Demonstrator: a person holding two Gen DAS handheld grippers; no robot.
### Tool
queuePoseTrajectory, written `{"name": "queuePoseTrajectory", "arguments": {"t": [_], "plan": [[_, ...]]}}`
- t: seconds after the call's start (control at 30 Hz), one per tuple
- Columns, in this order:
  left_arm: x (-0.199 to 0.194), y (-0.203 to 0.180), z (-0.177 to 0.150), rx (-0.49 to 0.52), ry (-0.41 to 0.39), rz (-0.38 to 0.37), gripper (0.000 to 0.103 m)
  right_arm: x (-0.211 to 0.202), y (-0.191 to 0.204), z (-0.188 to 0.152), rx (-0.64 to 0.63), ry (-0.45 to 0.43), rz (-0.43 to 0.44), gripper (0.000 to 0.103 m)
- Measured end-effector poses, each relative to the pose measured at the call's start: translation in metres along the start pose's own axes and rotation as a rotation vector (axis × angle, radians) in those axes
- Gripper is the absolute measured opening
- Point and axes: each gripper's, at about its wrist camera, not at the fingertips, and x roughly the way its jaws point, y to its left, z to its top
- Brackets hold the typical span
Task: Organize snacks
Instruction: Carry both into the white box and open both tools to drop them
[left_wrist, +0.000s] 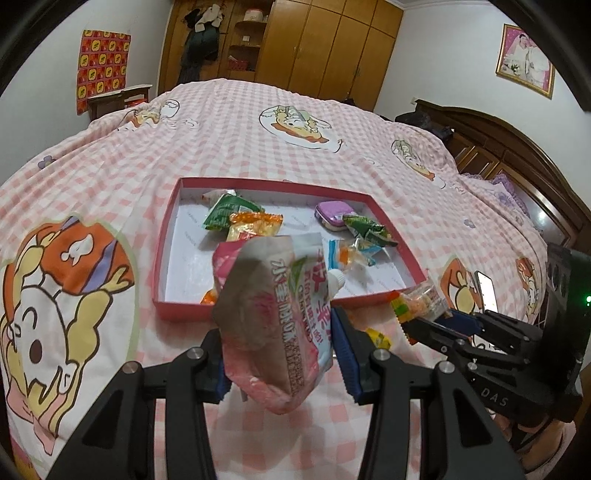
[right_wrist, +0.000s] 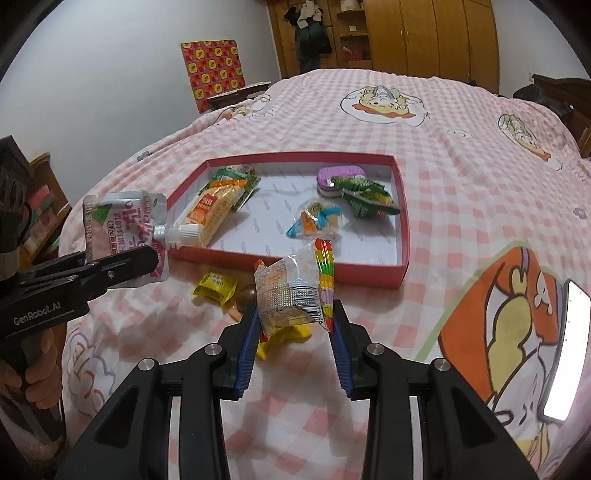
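A shallow red box (left_wrist: 168, 236) (right_wrist: 402, 236) lies on the bed and holds several snacks: green packets (left_wrist: 225, 212), an orange packet (right_wrist: 212, 208), a purple tin (right_wrist: 338, 175) and a small blue-ended candy bag (right_wrist: 314, 219). My left gripper (left_wrist: 280, 354) is shut on a pink spouted jelly pouch (left_wrist: 273, 306) (right_wrist: 122, 229) and holds it above the bed, just before the box's near edge. My right gripper (right_wrist: 295, 321) (left_wrist: 424, 317) is shut on a clear candy packet with a rainbow edge (right_wrist: 295, 288), right of the pouch.
Yellow candies (right_wrist: 216, 286) lie loose on the pink checked bedspread (right_wrist: 443, 122) in front of the box. A dark wooden headboard (left_wrist: 517, 155) stands at the right. Wooden wardrobes (left_wrist: 332, 48) stand beyond the bed.
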Motion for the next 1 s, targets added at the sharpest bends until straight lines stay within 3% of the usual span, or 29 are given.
{"name": "queuePoseTrajectory", "arguments": {"t": [0.4, 0.83, 1.0], "plan": [[0.036, -0.008, 0.023, 0.0, 0.043, -0.047, 0.048, 0.008, -0.01, 0.021, 0.004, -0.022, -0.028, 0.037], [0.074, -0.012, 0.035, 0.04, 0.093, -0.017, 0.048, 0.033, -0.023, 0.036, 0.021, -0.022, -0.056, 0.037], [0.083, -0.014, 0.034, 0.068, 0.094, 0.034, 0.048, 0.043, -0.023, 0.039, 0.026, -0.023, -0.055, 0.037]]}}
